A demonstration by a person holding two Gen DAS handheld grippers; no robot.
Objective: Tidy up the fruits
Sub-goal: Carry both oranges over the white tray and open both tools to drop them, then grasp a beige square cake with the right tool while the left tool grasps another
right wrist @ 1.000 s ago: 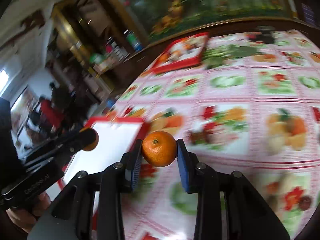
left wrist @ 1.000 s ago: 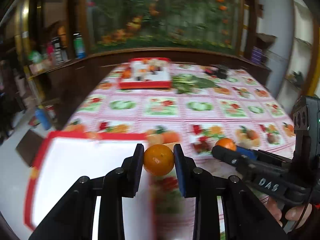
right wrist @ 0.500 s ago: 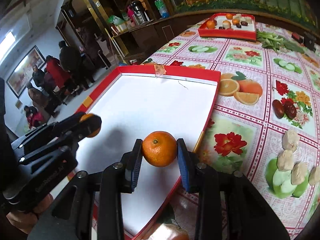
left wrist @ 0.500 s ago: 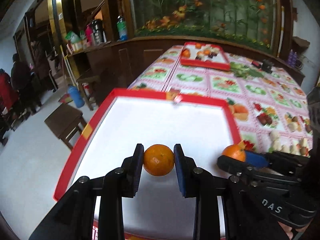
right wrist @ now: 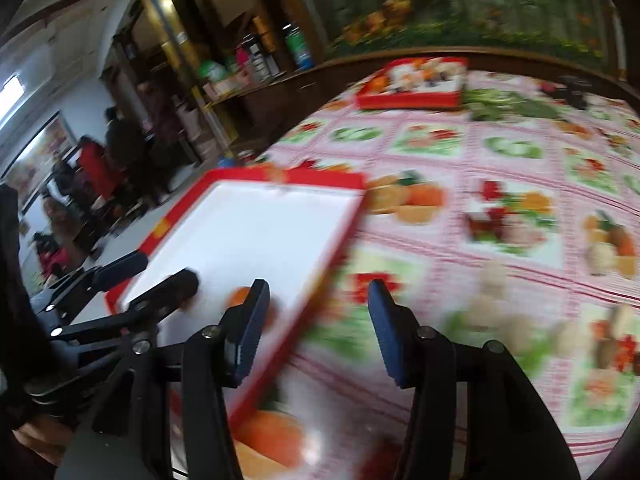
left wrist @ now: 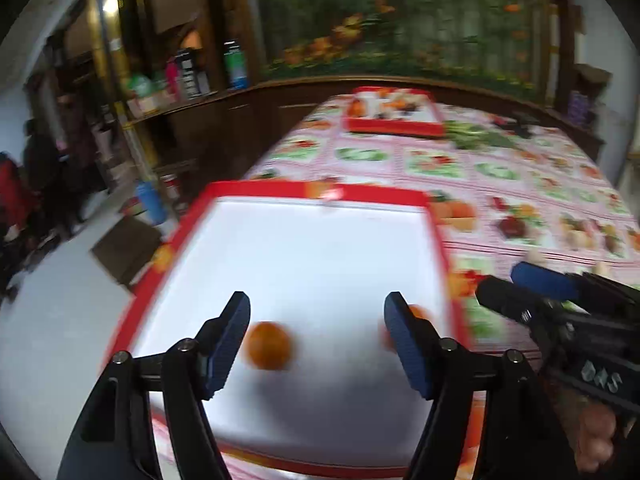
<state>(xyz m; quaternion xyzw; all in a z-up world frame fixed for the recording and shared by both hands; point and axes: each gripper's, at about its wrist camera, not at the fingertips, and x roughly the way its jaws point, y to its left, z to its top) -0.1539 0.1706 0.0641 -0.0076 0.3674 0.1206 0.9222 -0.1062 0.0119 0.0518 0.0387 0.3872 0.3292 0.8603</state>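
Oranges (left wrist: 268, 345) lie loose inside red tray (left wrist: 316, 189); left gripper (left wrist: 316, 336) and right gripper (right wrist: 316, 320) gape wide, empty. Release step; next, fetch more fruit.

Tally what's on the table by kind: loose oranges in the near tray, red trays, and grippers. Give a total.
Oranges in the near tray: 2 (one, one partly hidden behind a finger)
Red trays: 2 (near tray, far tray)
Grippers: 2, both open (left gripper, right gripper)
Total: 6

Left hand-held gripper (left wrist: 316, 334) spread, right hand-held gripper (right wrist: 318, 330) (likewise)
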